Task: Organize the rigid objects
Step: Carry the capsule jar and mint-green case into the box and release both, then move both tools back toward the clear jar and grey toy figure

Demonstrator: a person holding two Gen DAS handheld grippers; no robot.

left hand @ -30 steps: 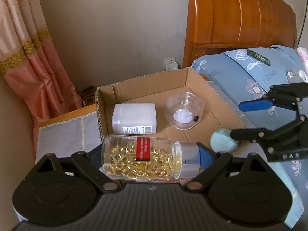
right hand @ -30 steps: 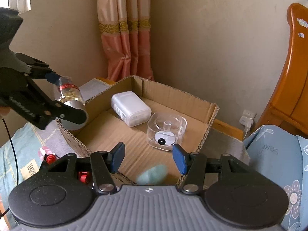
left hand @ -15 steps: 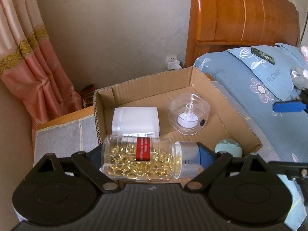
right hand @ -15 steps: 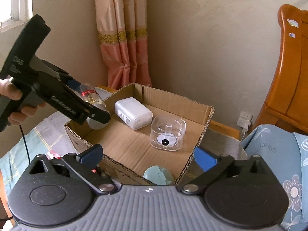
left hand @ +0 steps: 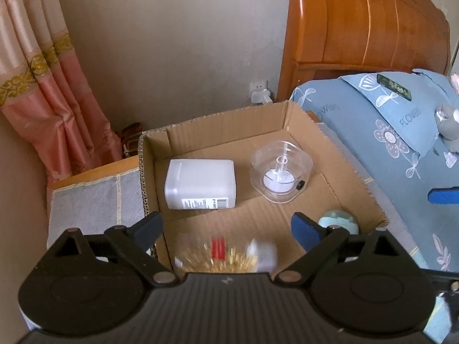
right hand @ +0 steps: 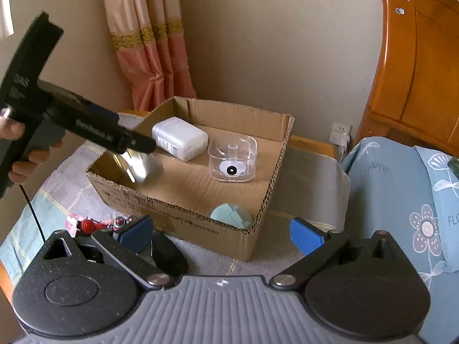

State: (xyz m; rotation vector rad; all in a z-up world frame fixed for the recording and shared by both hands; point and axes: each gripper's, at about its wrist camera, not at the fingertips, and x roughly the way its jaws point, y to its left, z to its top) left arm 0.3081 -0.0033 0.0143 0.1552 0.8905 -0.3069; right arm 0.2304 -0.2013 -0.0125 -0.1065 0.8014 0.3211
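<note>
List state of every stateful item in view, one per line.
left hand-held gripper: jaws opening, nothing between the pads
capsule bottle: released, blurred, on its side in the cardboard box
right hand-held gripper: open, empty
white bottle: lying on its side in the box
clear container: upright in the box
round teal item: in the box's near corner

We saw a plain beige wall (left hand: 178, 46), pink curtain (left hand: 43, 94) with gold trim at left, white wall socket (left hand: 259, 93) low down, glossy wooden headboard (left hand: 364, 25) at right, blue floral bedding (left hand: 401, 132) below it; soft daylight throughout
</note>
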